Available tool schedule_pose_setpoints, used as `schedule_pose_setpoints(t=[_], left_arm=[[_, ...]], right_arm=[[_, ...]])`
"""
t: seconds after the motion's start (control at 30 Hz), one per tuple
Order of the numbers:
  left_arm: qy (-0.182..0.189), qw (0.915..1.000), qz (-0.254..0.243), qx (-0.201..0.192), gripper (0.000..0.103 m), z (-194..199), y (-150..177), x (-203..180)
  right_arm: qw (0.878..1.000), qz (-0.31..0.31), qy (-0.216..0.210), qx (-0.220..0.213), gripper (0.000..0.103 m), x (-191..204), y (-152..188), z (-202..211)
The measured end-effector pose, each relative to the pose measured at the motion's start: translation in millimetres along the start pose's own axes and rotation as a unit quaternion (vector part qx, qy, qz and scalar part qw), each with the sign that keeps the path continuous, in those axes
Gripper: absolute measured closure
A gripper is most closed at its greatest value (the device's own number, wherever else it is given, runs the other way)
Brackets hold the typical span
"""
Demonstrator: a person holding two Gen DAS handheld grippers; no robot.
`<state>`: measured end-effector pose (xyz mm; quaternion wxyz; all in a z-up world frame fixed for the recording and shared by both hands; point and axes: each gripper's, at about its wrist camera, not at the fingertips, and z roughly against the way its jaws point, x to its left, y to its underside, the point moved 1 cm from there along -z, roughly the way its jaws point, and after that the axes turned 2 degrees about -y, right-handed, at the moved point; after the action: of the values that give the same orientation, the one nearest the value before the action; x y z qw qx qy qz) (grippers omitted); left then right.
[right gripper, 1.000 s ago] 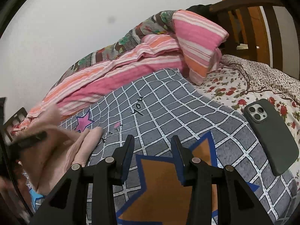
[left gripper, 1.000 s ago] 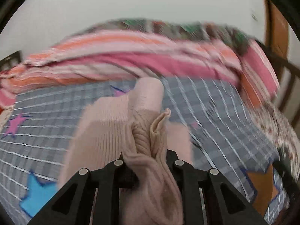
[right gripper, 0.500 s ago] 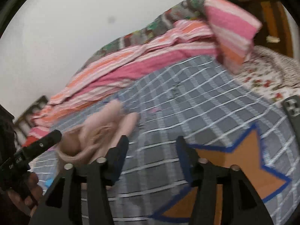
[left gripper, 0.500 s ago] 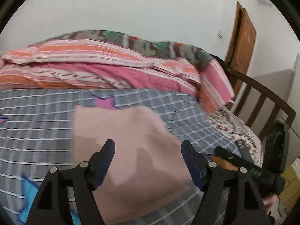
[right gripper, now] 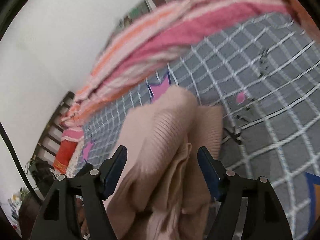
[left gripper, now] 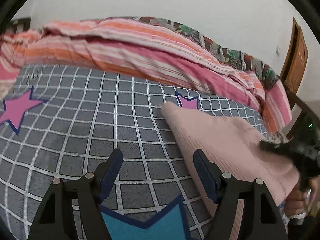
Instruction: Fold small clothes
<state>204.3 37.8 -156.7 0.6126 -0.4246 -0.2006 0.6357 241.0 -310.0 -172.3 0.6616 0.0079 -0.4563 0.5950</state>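
At the bottom of the left wrist view, the left gripper [left gripper: 158,165] is hovering over a grey checked blanket [left gripper: 84,132] with its jaws standing wide apart and holding nothing. Its right finger is sitting just beside the near edge of a pink knit sweater [left gripper: 220,138], which is lying on the blanket in the right half of the frame, its far corner reaching a pink star [left gripper: 188,103] printed on the cloth. A bigger pink star [left gripper: 16,110] is showing at the left edge, and a blue star [left gripper: 154,222] is lying between the gripper's arms at the bottom. A striped pink and orange quilt [left gripper: 140,46] is running across the upper part of the frame, with a wooden door [left gripper: 298,58] at the upper right.

In the right wrist view, the right gripper [right gripper: 162,167] is also standing with its jaws apart, and the bunched sweater [right gripper: 170,140] is filling the gap between them in the lower middle; motion blur is hiding whether the fingers are touching the cloth. The blanket [right gripper: 260,80] is spreading to the right, the quilt [right gripper: 170,36] above it.
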Motion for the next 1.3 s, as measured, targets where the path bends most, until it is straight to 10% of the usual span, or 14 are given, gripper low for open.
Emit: schedule_pose_setpoints(t=[0.13, 0.37, 0.53, 0.6, 0.97, 1.1, 1.3], left_arm=[[0.027, 0.9995, 0.013, -0.004, 0.032, -0.6, 0.6, 1.3], [0.037, 0.9992, 0.001, -0.018, 0.032, 1.7, 3.6, -10.1], [0.034, 0.9994, 0.005, -0.004, 0.032, -5.6, 4.1, -13.8], [0.036, 0.9993, 0.007, -0.009, 0.032, -2.5, 2.8, -12.3], [0.055, 0.9976, 0.041, -0.011, 0.032, 4.1, -2.1, 10.5], [0.05, 0.9977, 0.045, -0.009, 0.032, 5.9, -3.0, 20.7], [0.037, 0.9982, 0.048, -0.001, 0.032, 8.5, -3.7, 34.1]], right_arm=[[1.0, -0.006, -0.014, -0.005, 0.075, -0.8, 2.9, -12.9], [0.979, 0.15, -0.016, -0.134, 0.08, 39.1, 17.1, 48.0], [0.997, 0.044, 0.054, -0.04, 0.059, -14.1, 21.1, 10.6], [0.998, 0.013, 0.033, -0.053, 0.032, -26.3, 24.6, 20.7], [1.0, -0.009, 0.016, 0.001, 0.024, -27.0, 24.5, -7.1], [1.0, -0.006, -0.01, 0.015, 0.056, -19.5, 23.1, -14.5], [0.999, 0.037, 0.018, -0.019, 0.067, 25.8, 17.2, 4.8]])
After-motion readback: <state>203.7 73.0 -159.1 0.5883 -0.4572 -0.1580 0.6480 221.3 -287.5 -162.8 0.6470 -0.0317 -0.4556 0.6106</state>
